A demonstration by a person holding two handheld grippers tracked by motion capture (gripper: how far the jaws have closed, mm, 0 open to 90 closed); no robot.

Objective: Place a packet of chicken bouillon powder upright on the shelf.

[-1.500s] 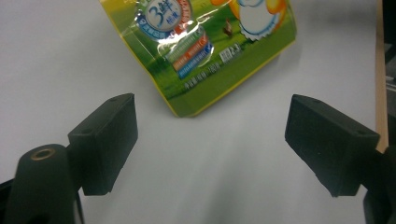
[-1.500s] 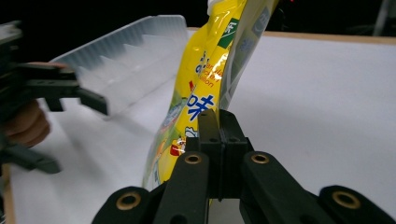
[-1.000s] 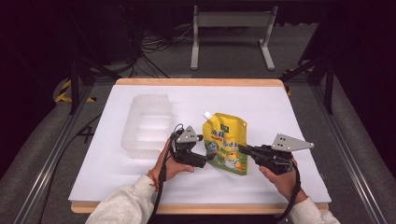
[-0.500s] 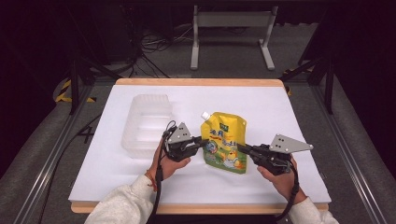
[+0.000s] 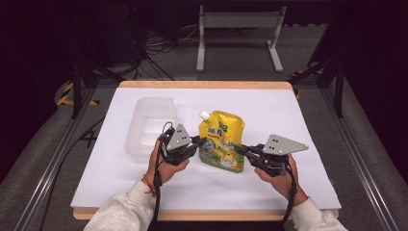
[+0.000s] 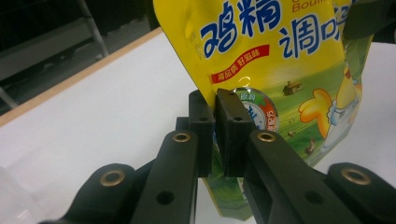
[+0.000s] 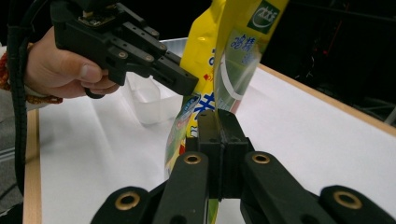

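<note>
A yellow spouted seasoning pouch [image 5: 222, 140] with a white cap and blue print is held up off the white table between both grippers. My left gripper [image 5: 198, 143] is shut on the pouch's left edge; in the left gripper view its pads pinch the pouch [image 6: 261, 60] edge at my left gripper [image 6: 215, 135]. My right gripper [image 5: 242, 150] is shut on the pouch's right edge, and in the right gripper view the pouch [image 7: 233, 51] rises edge-on from my right gripper [image 7: 219, 140]. The left gripper also shows there, gripped by a hand [image 7: 65, 70].
A clear plastic tray [image 5: 150, 126] lies on the white table sheet [image 5: 308, 125] just left of the left hand. The table's wooden edge [image 5: 202, 84] runs along the back. A metal stand [image 5: 235, 33] and cables sit on the floor beyond.
The left gripper has moved right and closed onto the pouch's left edge. The pouch now stands more upright, lifted between both grippers. The right gripper has barely moved.
</note>
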